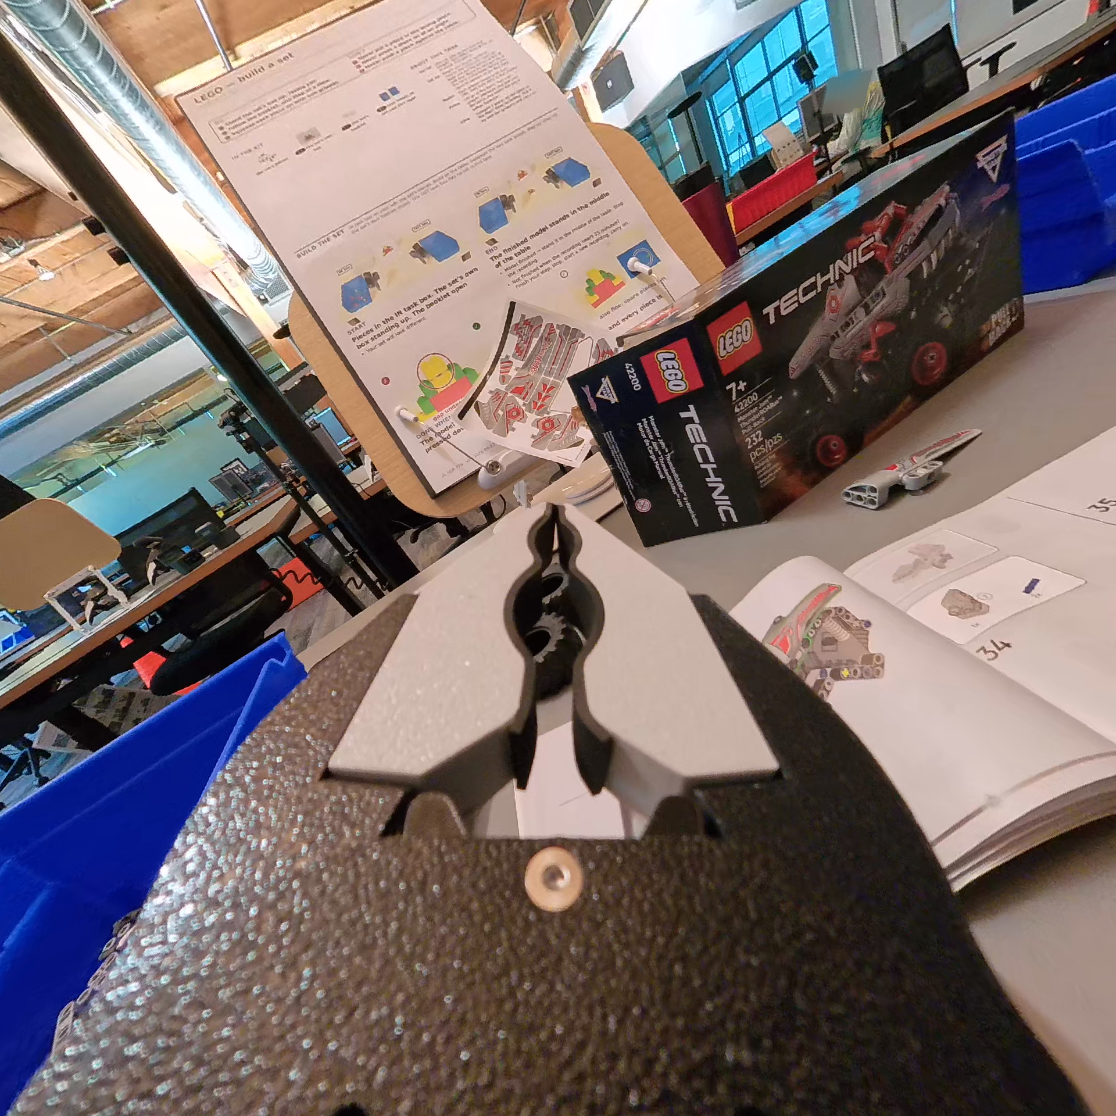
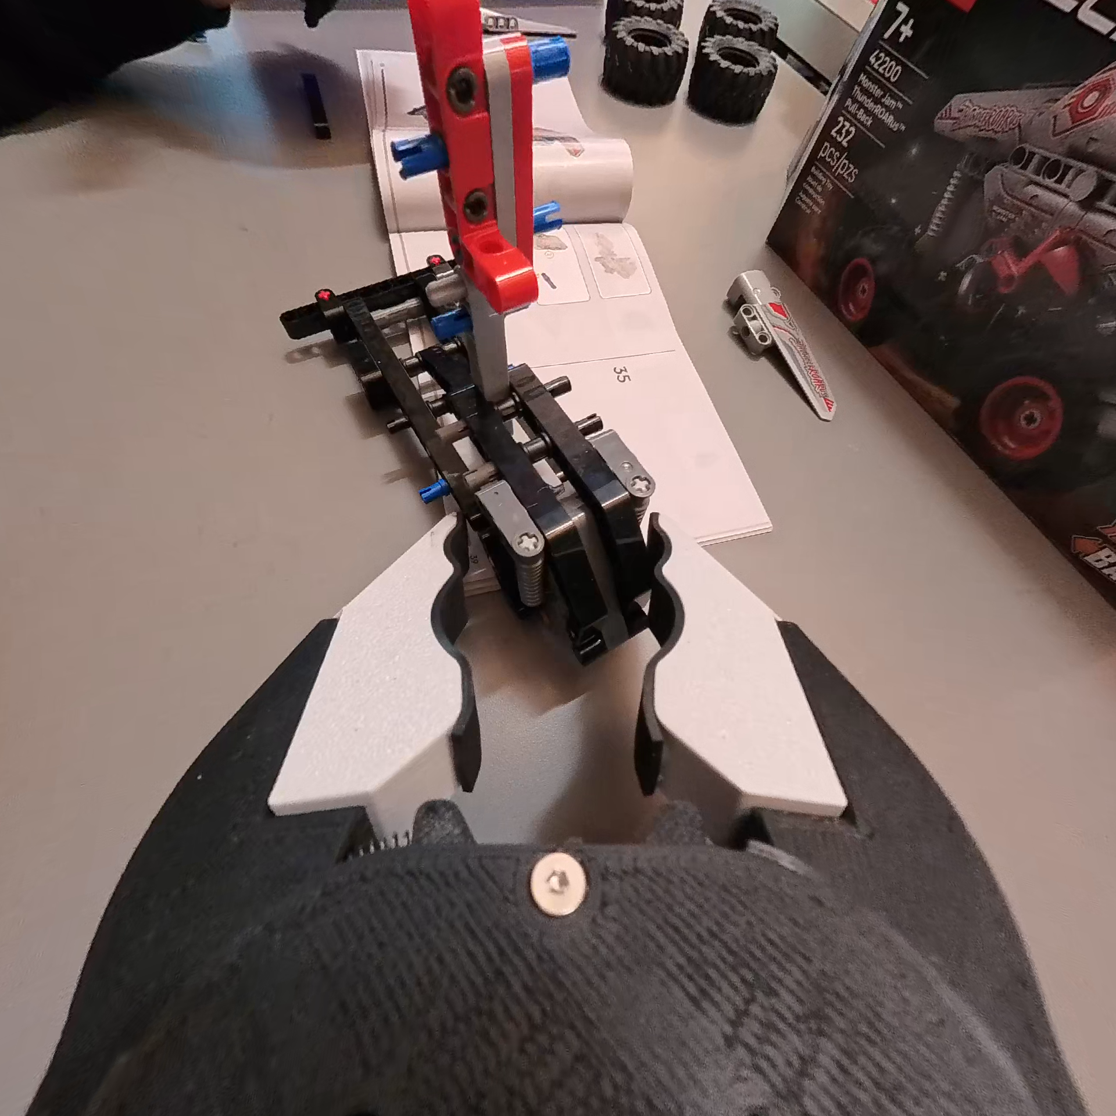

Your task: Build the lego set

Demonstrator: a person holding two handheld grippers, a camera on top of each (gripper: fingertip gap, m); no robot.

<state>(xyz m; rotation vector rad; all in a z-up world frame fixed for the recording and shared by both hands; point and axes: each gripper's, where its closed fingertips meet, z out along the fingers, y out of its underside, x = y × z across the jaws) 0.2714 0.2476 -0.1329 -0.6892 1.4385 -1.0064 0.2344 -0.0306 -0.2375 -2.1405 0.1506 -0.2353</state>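
In the right wrist view my right gripper (image 2: 555, 534) is shut on the rear end of the black chassis (image 2: 483, 423), on its dark motor block. The chassis reaches away from me over the open booklet (image 2: 664, 423). A red and grey beam assembly (image 2: 483, 157) with blue pins stands up from its far end. In the left wrist view my left gripper (image 1: 555, 518) is shut on a small black gear (image 1: 546, 631), which sits in the round hollow between the fingers, above the table next to the booklet (image 1: 942, 694).
The set's box (image 1: 845, 362) (image 2: 996, 241) stands behind the booklet. A grey stickered panel piece (image 2: 785, 344) (image 1: 906, 477) lies in front of it. Several black tyres (image 2: 688, 60) and a small dark beam (image 2: 317, 105) lie farther off. A blue bin (image 1: 121, 815) is at my left, and an instruction sheet (image 1: 423, 211) stands behind it. Across from one pair of fingers to the other is roughly 30 cm.
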